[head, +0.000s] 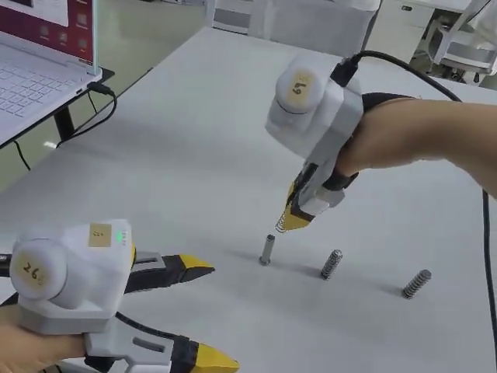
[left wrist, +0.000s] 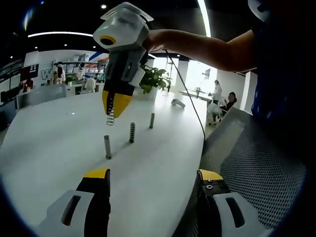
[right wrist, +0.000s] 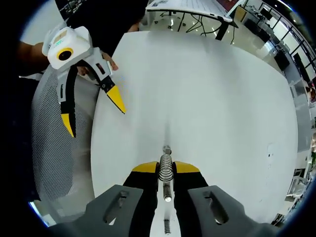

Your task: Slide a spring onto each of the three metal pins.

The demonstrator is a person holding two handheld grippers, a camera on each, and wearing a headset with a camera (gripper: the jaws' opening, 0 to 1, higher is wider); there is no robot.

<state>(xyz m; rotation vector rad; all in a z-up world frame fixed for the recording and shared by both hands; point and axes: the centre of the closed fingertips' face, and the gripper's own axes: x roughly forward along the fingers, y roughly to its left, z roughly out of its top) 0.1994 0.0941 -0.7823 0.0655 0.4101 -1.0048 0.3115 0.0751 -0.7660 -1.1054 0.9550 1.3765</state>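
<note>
Head view has your right gripper [head: 295, 221] tipped down over the table [head: 194, 155]. Its jaws are pinched on a spring [head: 281, 224] that hangs just above the bare pin [head: 266, 250]. To the right of that pin, the near sprung pin [head: 331, 264] stands close by, and the far sprung pin [head: 417, 284] is further along the row. Each of these two already wears its own coil. Your left gripper [head: 206, 315] sits low at the near left, jaws spread wide and holding nothing, well apart from the pins. A laptop [head: 31, 70] sits at the far left.

From the left gripper view, the spring [left wrist: 110, 116] dangles from the right gripper [left wrist: 117, 104]. There is a clear gap between its lower end and the top of the bare pin [left wrist: 107, 146].

In the right gripper view, the spring [right wrist: 166, 170] is clamped between the yellow tips, with the bare pin [right wrist: 167, 148] just beyond it. Your left gripper [right wrist: 94, 118] is at the upper left with its jaws apart.
</note>
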